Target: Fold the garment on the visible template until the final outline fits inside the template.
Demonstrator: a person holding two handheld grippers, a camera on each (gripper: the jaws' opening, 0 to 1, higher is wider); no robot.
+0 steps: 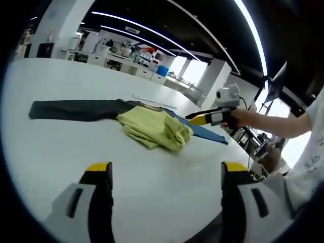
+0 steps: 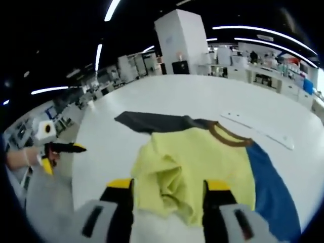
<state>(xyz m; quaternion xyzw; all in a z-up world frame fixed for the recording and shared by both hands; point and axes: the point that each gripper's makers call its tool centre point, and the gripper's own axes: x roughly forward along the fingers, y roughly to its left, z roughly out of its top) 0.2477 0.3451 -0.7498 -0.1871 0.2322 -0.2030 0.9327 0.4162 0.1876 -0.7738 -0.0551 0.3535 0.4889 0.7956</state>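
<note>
Garment point(image 2: 197, 162) bunched between open right tongs point(image 2: 167, 190), on table point(image 2: 167, 96)

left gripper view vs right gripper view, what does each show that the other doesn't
Left gripper view alone: a person's forearm and white sleeve at the table's far side, holding the right hand-held gripper by the shirt.
Right gripper view alone: the shirt's brown collar and its own jaws either side of the bunched yellow cloth.
Both: the yellow, blue and dark shirt, white table, white strip.
</note>
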